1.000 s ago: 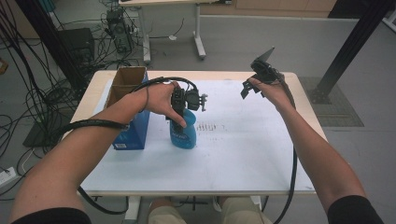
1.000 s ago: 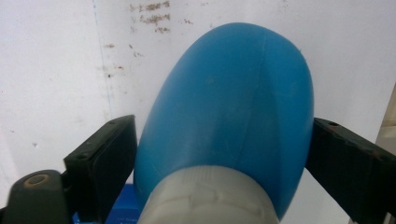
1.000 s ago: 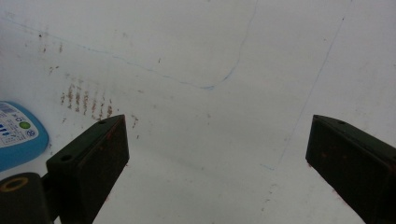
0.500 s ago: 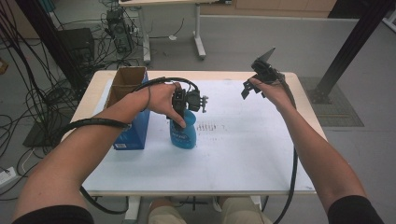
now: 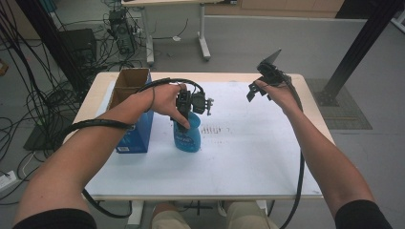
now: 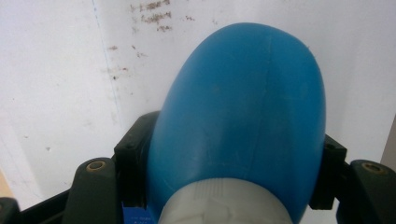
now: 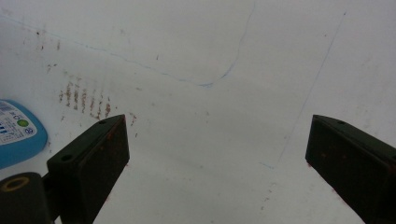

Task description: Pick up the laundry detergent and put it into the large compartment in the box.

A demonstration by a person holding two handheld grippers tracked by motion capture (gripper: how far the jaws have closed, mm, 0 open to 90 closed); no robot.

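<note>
The left tool (image 5: 190,106) stands over the blue bottle (image 5: 186,136). Its jaws have just been closing and now pinch the bottle's shoulders from both sides, just below the white cap (image 6: 224,205). The bottle stands upright on the white sheet covering the counter (image 5: 248,157), just beside the blue box (image 5: 136,133), with a patch of brown marks (image 5: 216,130) on its other side. The right tool (image 5: 261,87) is held above the counter's far right area, well apart from the bottle, jaws spread wide with nothing between them.
</note>
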